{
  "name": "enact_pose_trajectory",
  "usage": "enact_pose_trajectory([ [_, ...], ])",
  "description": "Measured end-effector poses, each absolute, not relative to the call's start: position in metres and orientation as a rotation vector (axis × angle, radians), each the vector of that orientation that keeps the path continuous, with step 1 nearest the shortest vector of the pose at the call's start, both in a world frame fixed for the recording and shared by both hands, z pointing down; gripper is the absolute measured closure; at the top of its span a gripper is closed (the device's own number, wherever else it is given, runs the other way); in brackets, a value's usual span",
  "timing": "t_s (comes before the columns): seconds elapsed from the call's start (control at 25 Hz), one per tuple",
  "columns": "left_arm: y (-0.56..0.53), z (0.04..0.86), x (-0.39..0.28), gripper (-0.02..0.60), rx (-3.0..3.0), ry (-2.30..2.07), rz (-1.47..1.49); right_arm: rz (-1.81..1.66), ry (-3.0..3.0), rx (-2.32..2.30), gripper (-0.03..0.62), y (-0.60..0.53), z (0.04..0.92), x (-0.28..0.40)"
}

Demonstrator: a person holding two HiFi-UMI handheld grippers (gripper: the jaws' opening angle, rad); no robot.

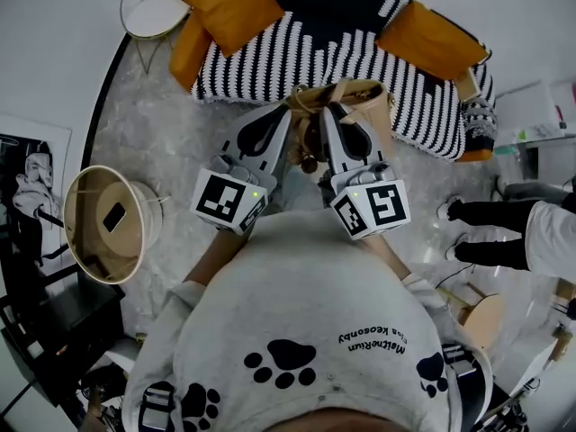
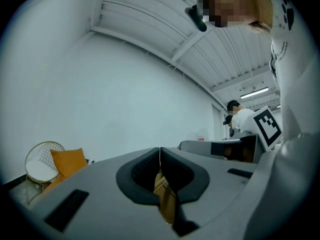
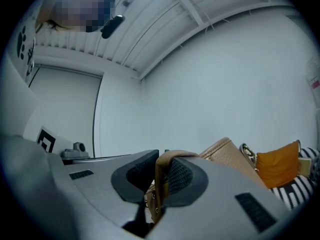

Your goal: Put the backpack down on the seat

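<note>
A tan leather backpack hangs in front of the striped black-and-white sofa, just short of its front edge. My left gripper is shut on a tan strap, which shows pinched between its dark pads. My right gripper is shut on another tan strap that loops over its right jaw. The backpack's body and a metal buckle show just past that jaw. Both grippers point level at the sofa, side by side. Most of the bag is hidden under the grippers in the head view.
Orange cushions lie on the sofa's ends. A round wire chair stands at the far left, a round wooden basket at my left. Another person stands at the right by a desk.
</note>
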State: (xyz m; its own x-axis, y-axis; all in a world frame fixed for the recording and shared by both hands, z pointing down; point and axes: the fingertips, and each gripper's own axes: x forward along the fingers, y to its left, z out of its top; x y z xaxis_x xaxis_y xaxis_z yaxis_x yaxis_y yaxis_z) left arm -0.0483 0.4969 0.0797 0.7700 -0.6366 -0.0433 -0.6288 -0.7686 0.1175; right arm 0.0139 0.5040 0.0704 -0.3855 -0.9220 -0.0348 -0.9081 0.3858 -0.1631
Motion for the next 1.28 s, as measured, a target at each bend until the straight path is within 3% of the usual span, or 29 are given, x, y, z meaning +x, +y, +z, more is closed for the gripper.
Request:
enact_pose_trajectory([
  [0.6,0.338,0.071,-0.019,0.560,2.827,-1.169,-0.107,-0.223,2.602,-1.498,0.536,0.344,0.066,0.041],
  [1.28,0.231,0.094,0.010,0.560,2.731,-1.292,-0.084,-0.303,2.661,-1.385,0.536,0.218,0.093,0.079],
])
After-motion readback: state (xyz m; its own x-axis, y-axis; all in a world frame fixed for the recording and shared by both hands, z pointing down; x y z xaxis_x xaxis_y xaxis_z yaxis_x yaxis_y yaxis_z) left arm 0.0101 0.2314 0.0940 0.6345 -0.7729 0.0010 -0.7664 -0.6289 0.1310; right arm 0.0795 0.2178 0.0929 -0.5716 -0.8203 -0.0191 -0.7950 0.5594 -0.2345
